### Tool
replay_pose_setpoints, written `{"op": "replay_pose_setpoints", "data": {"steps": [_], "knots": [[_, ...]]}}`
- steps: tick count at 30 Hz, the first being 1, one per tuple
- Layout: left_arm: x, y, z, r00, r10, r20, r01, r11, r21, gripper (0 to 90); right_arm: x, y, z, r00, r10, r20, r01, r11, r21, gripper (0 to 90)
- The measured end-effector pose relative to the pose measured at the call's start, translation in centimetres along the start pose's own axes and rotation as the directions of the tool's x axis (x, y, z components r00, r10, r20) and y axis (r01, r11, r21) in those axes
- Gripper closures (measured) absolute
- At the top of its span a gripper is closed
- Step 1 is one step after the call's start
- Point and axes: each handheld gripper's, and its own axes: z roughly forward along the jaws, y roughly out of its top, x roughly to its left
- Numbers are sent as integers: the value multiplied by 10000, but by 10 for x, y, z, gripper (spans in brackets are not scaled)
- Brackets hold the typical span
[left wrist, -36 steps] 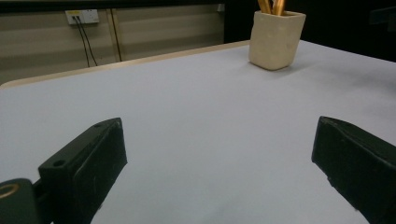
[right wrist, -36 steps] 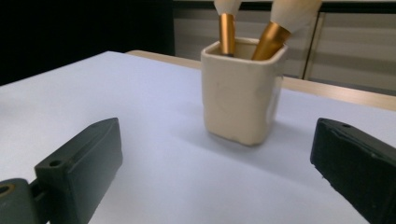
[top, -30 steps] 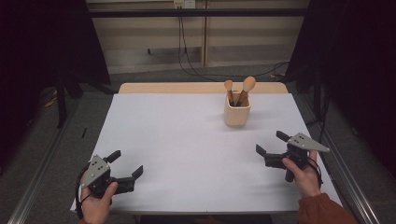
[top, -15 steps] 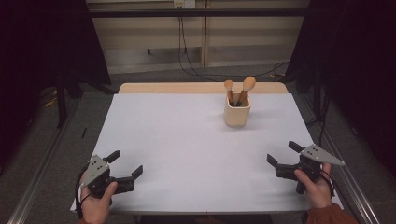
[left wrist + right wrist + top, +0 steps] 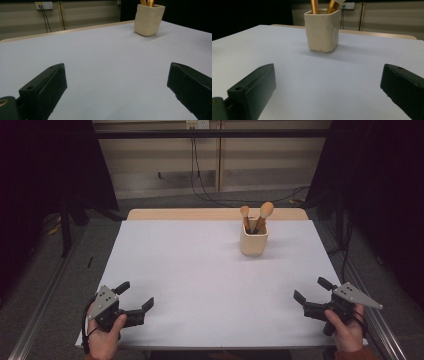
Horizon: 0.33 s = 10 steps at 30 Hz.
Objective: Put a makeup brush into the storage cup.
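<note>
Standing cup [image 5: 253, 240] beyond right hand-held gripper [image 5: 313, 293]

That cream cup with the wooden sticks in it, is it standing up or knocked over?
Standing upright. The cream cup sits flat on the white table, mouth up, with two wooden utensils sticking out the top.

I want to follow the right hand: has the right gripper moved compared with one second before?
Yes. The right gripper has moved back toward the person and the table's right corner, farther from the cup, which stands as before.
</note>
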Motion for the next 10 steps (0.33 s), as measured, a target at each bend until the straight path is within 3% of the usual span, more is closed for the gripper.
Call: {"op": "replay_pose_setpoints", "data": {"steps": [4,10], "knots": [[0,1,-1,10000,99,7,-99,9999,-48,25,4,0,2,9993,-308,-213,311,9994,136,1],[1,0,1,10000,42,0,-42,10000,-1,25,2,0,5,9991,-341,-236,346,9992,218,1]]}}
